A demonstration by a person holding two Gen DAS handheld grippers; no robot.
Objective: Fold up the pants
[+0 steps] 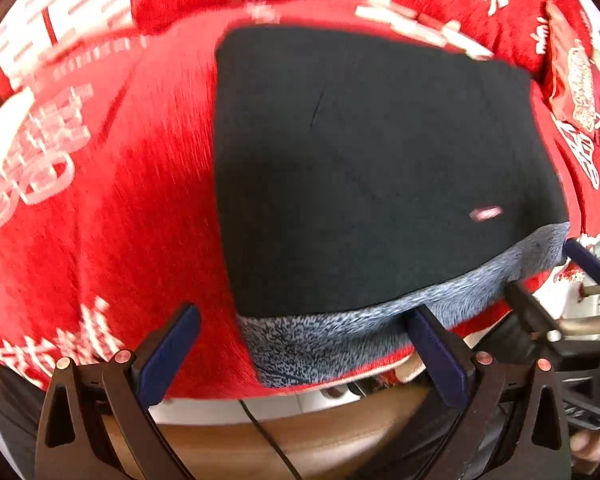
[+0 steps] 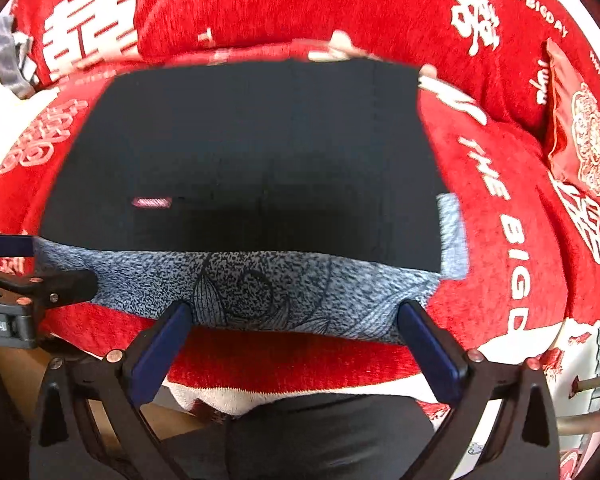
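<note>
The black pants (image 1: 372, 168) lie folded into a rectangle on a red sofa seat, with a grey speckled lining (image 1: 340, 340) showing along the near edge and a small pink label (image 1: 486, 213) on top. In the right wrist view the pants (image 2: 252, 168) fill the middle, lining (image 2: 260, 292) nearest. My left gripper (image 1: 308, 332) is open, its fingers straddling the lining's near left corner. My right gripper (image 2: 296, 332) is open at the near edge, right of centre. The left gripper also shows in the right wrist view (image 2: 28, 264) at the pants' left corner.
The red sofa cover (image 2: 500, 220) with white lettering spreads around the pants. A red embroidered cushion (image 2: 580, 132) leans at the right. The sofa's front edge (image 2: 280, 364) is just below the grippers, with a person's dark-clad leg (image 2: 320, 432) beneath.
</note>
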